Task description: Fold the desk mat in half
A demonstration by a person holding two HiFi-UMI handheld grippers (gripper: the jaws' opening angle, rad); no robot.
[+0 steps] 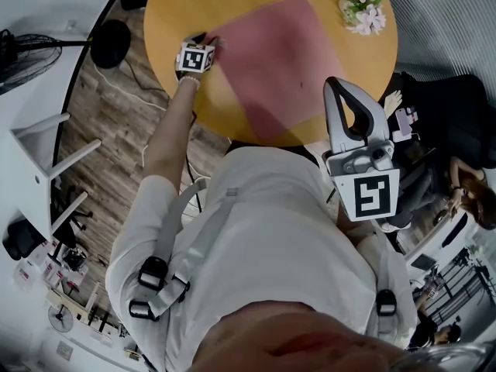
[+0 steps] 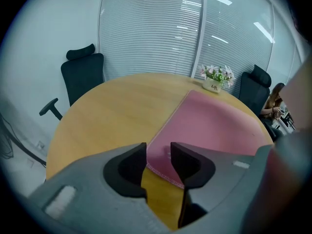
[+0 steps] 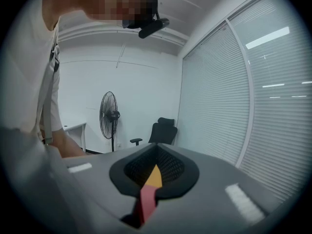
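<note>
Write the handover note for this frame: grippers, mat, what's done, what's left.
Left gripper: open, jaws apart over the stitched near edge of the pink desk mat, not pinching it.
Right gripper: shut, empty, held up by the person's chest, off the table.
Mat: lies flat on the round table.
Done: cannot tell whether it is already doubled.
Left: check the layers; if single, probably grip this edge and carry it to the opposite one.

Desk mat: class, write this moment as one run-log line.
desk mat: flat on table | left gripper: open at its corner | right gripper: shut, raised
</note>
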